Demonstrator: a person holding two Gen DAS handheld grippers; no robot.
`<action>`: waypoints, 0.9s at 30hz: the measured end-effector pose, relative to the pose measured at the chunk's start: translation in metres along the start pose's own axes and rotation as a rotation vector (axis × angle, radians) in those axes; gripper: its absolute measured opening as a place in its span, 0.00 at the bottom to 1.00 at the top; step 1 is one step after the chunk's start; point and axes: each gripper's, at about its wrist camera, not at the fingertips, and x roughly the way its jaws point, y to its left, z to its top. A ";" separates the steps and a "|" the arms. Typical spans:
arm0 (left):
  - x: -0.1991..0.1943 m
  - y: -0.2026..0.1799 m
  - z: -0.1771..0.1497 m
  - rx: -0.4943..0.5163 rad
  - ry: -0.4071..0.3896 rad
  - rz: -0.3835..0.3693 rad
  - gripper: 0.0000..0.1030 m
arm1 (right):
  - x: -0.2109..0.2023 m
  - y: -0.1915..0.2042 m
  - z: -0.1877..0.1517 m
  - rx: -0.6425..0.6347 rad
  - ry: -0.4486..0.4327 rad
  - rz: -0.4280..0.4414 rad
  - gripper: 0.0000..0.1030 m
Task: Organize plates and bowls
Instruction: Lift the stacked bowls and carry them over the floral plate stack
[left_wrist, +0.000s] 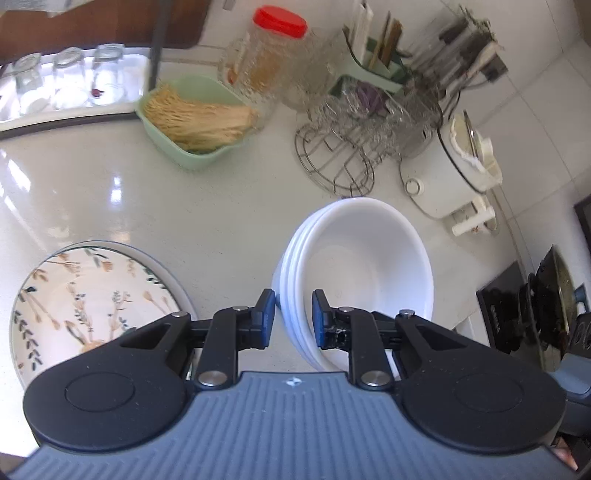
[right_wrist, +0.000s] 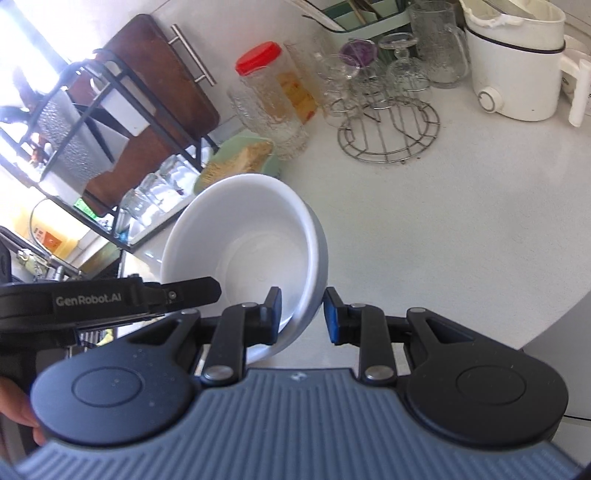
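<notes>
Item: bowls (left_wrist: 354, 273), white, nested in a stack, tilted, lifted clear of the white table (left_wrist: 110, 184). My left tool (left_wrist: 293, 317) is nearly closed and clamps the stack's rim on one side, one pad outside and one inside. My right tool (right_wrist: 303, 314) grips the opposite rim the same way, its jaws also narrow.

Item: plate (left_wrist: 92, 295), floral, flat on the table to the left of the bowls, partly under my left tool.

Item: green dish (left_wrist: 188, 114) of dry noodles, further back on the table.

Item: jar (left_wrist: 273, 62), red lid, behind the dish.

Item: wire rack (left_wrist: 336, 158) with glassware, beside the jar.

Item: white cooker (left_wrist: 454, 173), at the right.
</notes>
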 end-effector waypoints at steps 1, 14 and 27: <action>-0.006 0.003 -0.001 -0.003 -0.012 -0.002 0.23 | -0.001 0.005 0.000 -0.011 -0.003 0.004 0.27; -0.059 0.056 -0.004 -0.029 -0.131 0.064 0.23 | 0.021 0.070 -0.010 -0.104 0.013 0.080 0.28; -0.052 0.123 -0.032 -0.143 -0.103 0.134 0.23 | 0.070 0.107 -0.036 -0.193 0.146 0.090 0.28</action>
